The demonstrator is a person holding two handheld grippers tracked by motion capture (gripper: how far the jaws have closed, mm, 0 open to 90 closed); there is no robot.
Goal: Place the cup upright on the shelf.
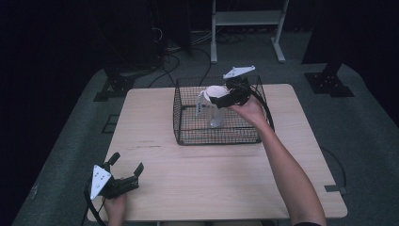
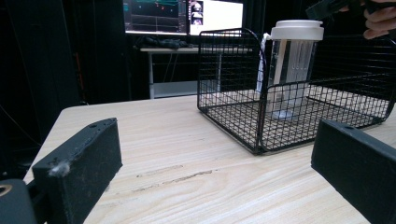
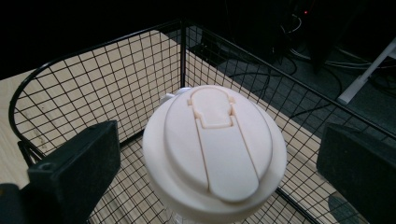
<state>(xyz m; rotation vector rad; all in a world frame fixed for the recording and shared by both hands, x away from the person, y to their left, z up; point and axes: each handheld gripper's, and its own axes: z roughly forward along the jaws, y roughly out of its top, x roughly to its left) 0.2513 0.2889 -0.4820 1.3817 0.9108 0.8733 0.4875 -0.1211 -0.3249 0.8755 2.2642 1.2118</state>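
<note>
From the high view, the right gripper (image 1: 220, 98) is hovering over the black wire basket (image 1: 188, 137) at the far middle of the bench (image 1: 226, 174), its jaws sitting apart just over the white lid of the clear bottle (image 1: 212, 110), which is standing upright inside the basket; whether they are touching the lid, I cannot tell. Down at the near left corner, the left gripper (image 1: 126, 165) is resting low over the bench edge, jaws spread wide and gripping nothing. Over to the left gripper view: the bottle (image 2: 292, 70) is showing a see-through body, a broad white cap and a white strap hanging down its side, standing behind the basket (image 2: 233, 116) mesh. In the right gripper view we are looking straight down on the bottle (image 3: 215, 149): a round cream-white lid with a long flip tab running across it, the two black jaws standing open on either side of it.
</note>
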